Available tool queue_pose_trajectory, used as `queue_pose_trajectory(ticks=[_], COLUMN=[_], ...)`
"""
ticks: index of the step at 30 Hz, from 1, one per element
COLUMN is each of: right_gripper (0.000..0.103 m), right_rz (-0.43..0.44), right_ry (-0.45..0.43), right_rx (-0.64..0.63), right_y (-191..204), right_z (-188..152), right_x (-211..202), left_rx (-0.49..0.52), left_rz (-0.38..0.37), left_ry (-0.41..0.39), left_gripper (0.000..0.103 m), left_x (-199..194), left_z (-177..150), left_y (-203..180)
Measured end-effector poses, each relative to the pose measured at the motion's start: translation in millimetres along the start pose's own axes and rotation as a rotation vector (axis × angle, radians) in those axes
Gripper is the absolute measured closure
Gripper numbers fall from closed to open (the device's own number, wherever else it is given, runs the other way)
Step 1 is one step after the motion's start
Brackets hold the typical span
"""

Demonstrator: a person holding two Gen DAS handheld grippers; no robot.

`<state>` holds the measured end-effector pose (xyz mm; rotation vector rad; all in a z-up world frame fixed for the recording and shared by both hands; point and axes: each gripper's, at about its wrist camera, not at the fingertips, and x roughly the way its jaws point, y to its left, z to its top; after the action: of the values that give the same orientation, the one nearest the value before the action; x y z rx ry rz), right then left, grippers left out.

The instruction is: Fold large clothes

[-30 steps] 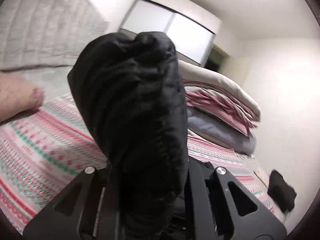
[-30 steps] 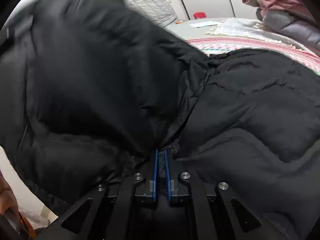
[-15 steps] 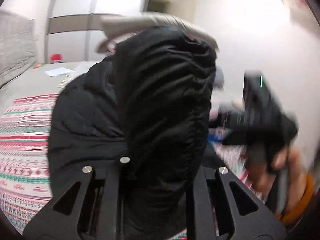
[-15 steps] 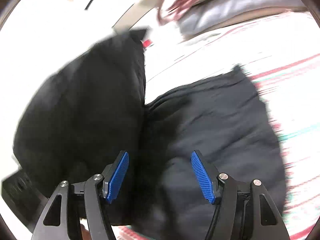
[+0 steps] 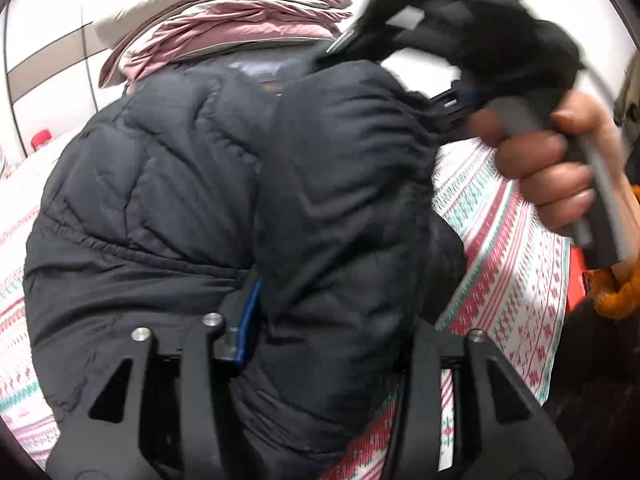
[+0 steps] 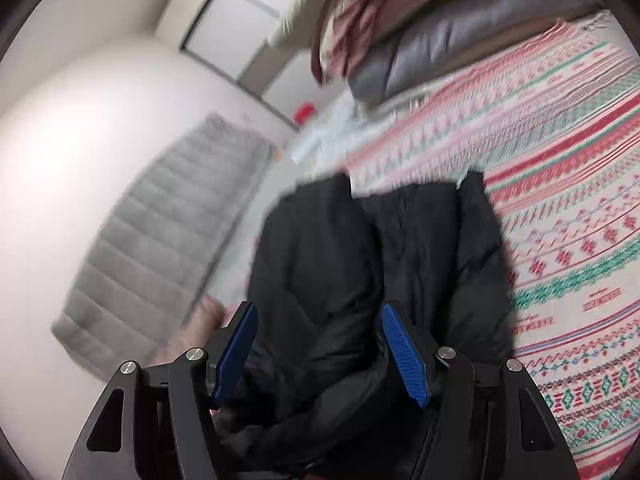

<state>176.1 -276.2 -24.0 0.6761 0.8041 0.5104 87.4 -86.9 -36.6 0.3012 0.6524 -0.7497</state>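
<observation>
L gripper [image 5: 320,332] is sitting wide apart w/ a thick wad of the black puffer jacket [image 5: 200,184] bulging between the fingers; only one blue pad [image 5: 248,320] is showing, the other is buried under fabric, so I'm reading it as clamped on the bunched sleeve/hem but can't confirm how hard it's biting. R gripper [image 6: 320,344] is standing open, both blue pads [image 6: 404,352] exposed, jacket fabric lying in the gap but nothing pinched. The jacket is lying in a heap on the striped pink/green blanket [image 6: 580,240] covering the bed, part of it lifted in the L claw. R hand [image 5: 552,168] is showing in the left wrist view, wrapped around the gripper handle just beside the jacket's upper edge. Stack of folded bedding [image 5: 224,20] is sitting behind, grey quilted headboard [image 6: 160,240] off to the side. Handling, my guess: bulky but light, soft, padded fill is springing back so folds probably aren't holding w/o pressing down. Shell fabric is looking smooth, likely slippery, so a thin pinch is prob sliding off. Better bet is grabbing at seams, cuff or hem where layers are stitched & firmer, taking a deep bite, both claws well apart to keep the edge taut. Frames are motion-blurred, so details are approx.
</observation>
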Motion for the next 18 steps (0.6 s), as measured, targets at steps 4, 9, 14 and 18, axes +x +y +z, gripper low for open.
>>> queue_pose_trajectory(ticks=[4, 9, 14, 18], right_gripper=[0.069, 0.092, 0.097, 0.097], right_rz=[-0.079, -0.123, -0.198, -0.2], right_ry=[0.102, 0.121, 0.007, -0.1], right_rx=[0.0, -0.012, -0.231, -0.299], right_y=[-17.2, -30.9, 16.9, 36.4], right_z=[-19.7, -26.0, -29.6, -34.2], right_x=[40.0, 50.4, 14.1, -30.2], left_rx=[0.029, -0.057, -0.205, -0.238], left_rz=[-0.049, -0.187, -0.127, -0.146], left_ry=[0.007, -0.089, -0.228, -0.207], left_gripper=[0.052, 0.05, 0.049, 0.049], left_x=[-17.2, -64.3, -77.7, -57.6], left_z=[-9.6, -19.8, -7.1, -1.5], left_y=[-0.3, 17.4, 50.5, 52.9])
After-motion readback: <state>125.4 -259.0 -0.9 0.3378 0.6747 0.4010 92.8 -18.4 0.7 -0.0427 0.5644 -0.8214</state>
